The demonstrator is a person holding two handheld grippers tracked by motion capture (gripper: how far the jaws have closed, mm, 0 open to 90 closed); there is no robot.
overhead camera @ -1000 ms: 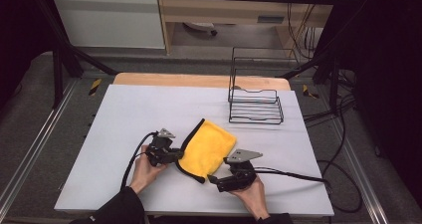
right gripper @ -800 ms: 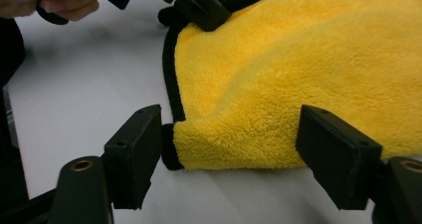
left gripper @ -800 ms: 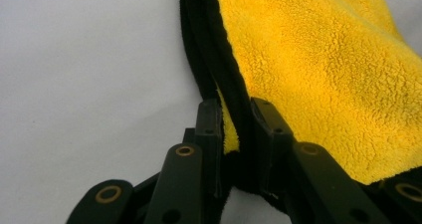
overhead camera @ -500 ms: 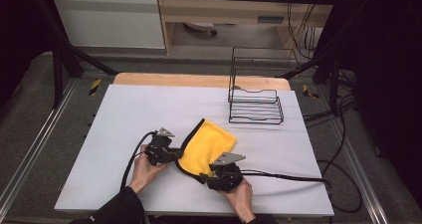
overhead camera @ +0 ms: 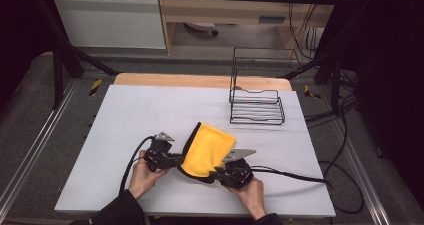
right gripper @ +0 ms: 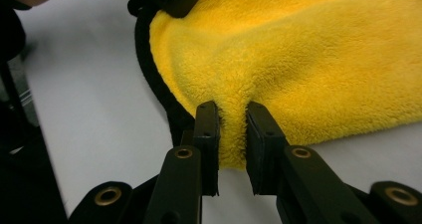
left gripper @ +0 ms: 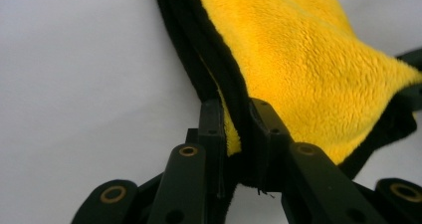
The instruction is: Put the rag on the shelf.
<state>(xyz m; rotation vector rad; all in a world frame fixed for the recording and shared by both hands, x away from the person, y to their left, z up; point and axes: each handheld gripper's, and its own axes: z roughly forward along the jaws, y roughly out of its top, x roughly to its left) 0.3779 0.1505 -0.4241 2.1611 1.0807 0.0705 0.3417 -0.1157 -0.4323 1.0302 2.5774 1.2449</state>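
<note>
A yellow cloth (overhead camera: pixel 209 150) with a black border lies folded near the front of the white table (overhead camera: pixel 165 107). My left gripper (overhead camera: pixel 176 161) is shut on the cloth's black-edged left side; in the left gripper view the cloth (left gripper: pixel 303 69) is pinched between its pads (left gripper: pixel 211 129). My right gripper (overhead camera: pixel 216 172) has just been closing and is shut on the cloth's near edge. In the right gripper view the yellow pile (right gripper: pixel 298 59) bulges between the pads (right gripper: pixel 206 127). The left part of the cloth is raised off the table.
A black wire rack (overhead camera: pixel 256 100) stands at the back right of the table. Cables trail from both grippers, the right one (overhead camera: pixel 300 176) across the table to the right edge. A wooden strip (overhead camera: pixel 200 80) borders the far edge.
My right gripper moved left to the cloth's near edge and closed on it. The left gripper rose slightly, lifting the cloth's left side.
</note>
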